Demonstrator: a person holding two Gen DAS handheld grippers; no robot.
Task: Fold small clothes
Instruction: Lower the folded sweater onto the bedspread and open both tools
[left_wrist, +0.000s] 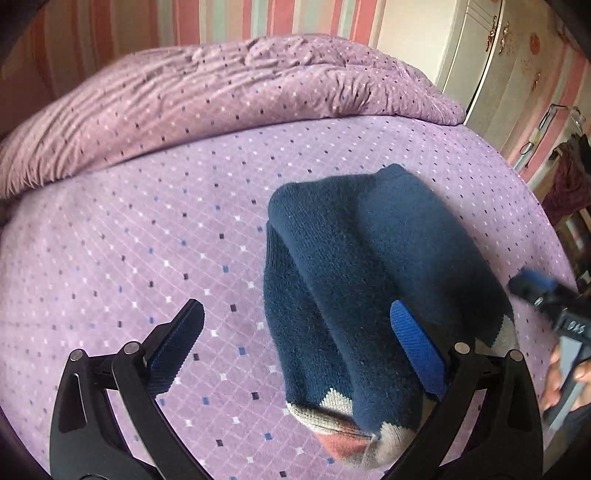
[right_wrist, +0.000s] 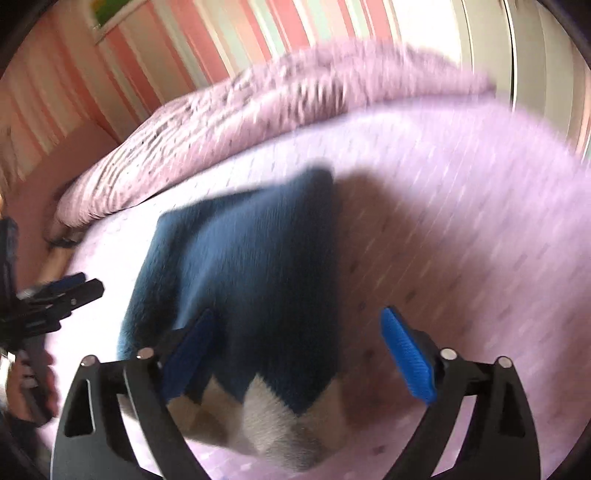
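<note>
A folded dark blue knit sweater (left_wrist: 354, 280) with a grey, white and pink diamond pattern at its near end lies on the purple dotted bed sheet (left_wrist: 147, 240). My left gripper (left_wrist: 295, 306) hangs above it, open; its right finger (left_wrist: 413, 339) is over the sweater and its left finger is over bare sheet. In the blurred right wrist view the same sweater (right_wrist: 240, 266) lies under my right gripper (right_wrist: 297, 314), which is open wide with nothing pinched. Each gripper also shows at the edge of the other's view: the right gripper (left_wrist: 535, 291), the left gripper (right_wrist: 66, 291).
A rumpled purple duvet (left_wrist: 221, 92) is heaped along the far side of the bed. Behind it is a striped pink wall; a white wardrobe (left_wrist: 480, 55) stands at the right, with dark clothes (left_wrist: 569, 177) hanging near the bed's right edge. A hand (left_wrist: 565, 373) holds the right gripper.
</note>
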